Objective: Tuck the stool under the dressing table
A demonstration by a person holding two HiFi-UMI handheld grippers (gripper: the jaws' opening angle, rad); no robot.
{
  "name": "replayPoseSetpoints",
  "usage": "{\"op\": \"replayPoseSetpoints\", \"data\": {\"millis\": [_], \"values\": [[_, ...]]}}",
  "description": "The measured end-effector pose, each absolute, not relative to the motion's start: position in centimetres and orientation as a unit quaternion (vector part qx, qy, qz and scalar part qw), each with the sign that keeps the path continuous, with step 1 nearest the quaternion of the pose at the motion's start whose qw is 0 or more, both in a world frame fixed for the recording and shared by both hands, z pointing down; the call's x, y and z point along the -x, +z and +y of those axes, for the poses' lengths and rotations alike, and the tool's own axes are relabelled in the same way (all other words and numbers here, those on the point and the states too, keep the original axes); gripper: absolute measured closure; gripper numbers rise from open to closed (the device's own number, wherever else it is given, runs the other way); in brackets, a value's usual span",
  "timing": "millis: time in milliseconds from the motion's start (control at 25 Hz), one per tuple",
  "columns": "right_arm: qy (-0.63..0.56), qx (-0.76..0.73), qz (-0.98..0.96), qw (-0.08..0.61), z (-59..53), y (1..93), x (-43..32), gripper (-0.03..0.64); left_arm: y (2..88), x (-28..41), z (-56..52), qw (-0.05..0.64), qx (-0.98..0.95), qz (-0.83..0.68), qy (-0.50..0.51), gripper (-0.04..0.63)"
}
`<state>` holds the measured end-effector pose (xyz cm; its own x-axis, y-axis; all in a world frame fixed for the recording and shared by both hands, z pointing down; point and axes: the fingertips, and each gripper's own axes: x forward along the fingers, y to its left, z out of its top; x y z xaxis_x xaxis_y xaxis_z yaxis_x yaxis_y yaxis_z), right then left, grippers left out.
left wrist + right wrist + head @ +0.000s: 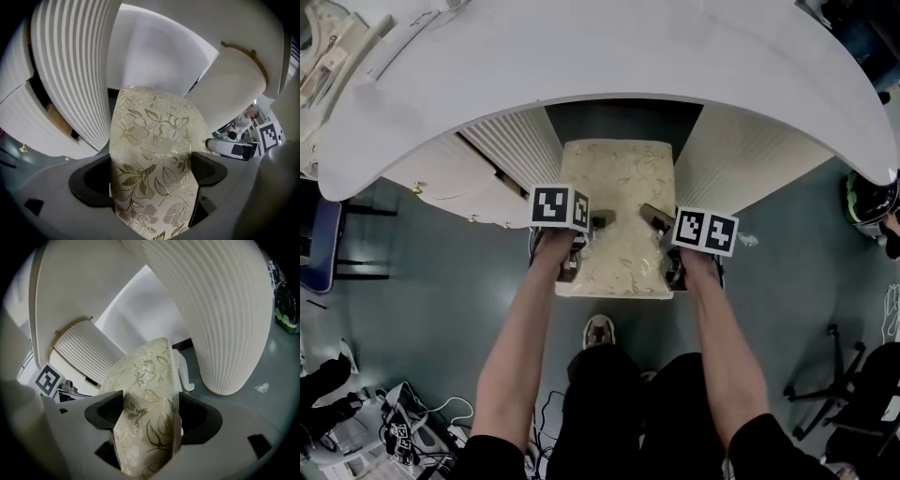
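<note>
The stool [619, 211] has a square cream cushion with a gold floral pattern. Its far half lies in the gap between the two fluted white pedestals of the dressing table [609, 56]. My left gripper [592, 223] is shut on the cushion's left edge, and the fabric [150, 154] fills the space between its jaws. My right gripper [654, 217] is shut on the cushion's right edge [147, 413]. A white stool leg [185, 376] shows below the seat in the right gripper view.
The left pedestal [511, 150] has a drawer slightly ajar. The right pedestal [741, 155] stands close to the stool. The person's shoe [598, 330] is just behind the stool. Cables and gear [403, 427] lie lower left, and a black stand [834, 384] is at right.
</note>
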<state>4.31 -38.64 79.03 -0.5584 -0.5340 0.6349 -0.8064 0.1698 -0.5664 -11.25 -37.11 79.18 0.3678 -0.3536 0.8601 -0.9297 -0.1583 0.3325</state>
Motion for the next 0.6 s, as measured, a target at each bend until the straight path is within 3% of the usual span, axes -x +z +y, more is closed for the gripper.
{"op": "replayPoseSetpoints", "data": {"millis": [600], "values": [[0.436,-0.471,-0.757,0.123,-47.5,78.5,-4.5,0.282,78.5,11.4,-46.1,0.406,-0.725,-0.483,0.276,0.063]]}}
